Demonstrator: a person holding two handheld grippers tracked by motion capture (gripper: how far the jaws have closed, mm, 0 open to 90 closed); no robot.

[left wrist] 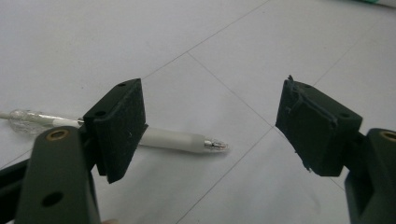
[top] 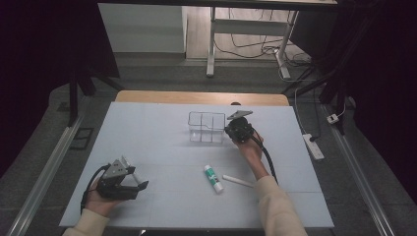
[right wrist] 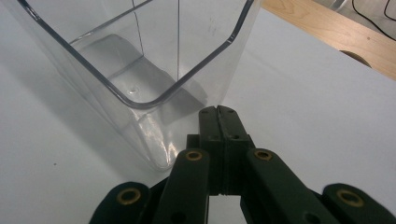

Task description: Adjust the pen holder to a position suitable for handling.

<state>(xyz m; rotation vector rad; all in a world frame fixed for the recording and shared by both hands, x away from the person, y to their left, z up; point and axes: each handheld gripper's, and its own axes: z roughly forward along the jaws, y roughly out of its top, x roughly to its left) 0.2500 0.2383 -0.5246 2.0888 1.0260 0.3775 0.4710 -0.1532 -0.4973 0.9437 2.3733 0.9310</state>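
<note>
A clear plastic organiser (top: 206, 127) with divided compartments stands at the table's far middle. My right gripper (top: 229, 129) is shut with nothing in it, right beside the organiser's right wall. In the right gripper view its closed tips (right wrist: 218, 113) sit at the foot of the clear organiser (right wrist: 140, 65), by a rounded corner. My left gripper (top: 137, 178) rests open at the near left. A white pen with clear ends (top: 132, 168) lies beside it. In the left gripper view the pen (left wrist: 180, 140) lies on the table behind one pad (left wrist: 122, 122), partly hidden by it.
A white and green glue stick (top: 213, 178) and a white stick (top: 237, 181) lie near the front middle of the pale blue mat (top: 162, 147). A wooden table edge (top: 201, 97) runs behind the mat. Cables and desk legs are on the floor beyond.
</note>
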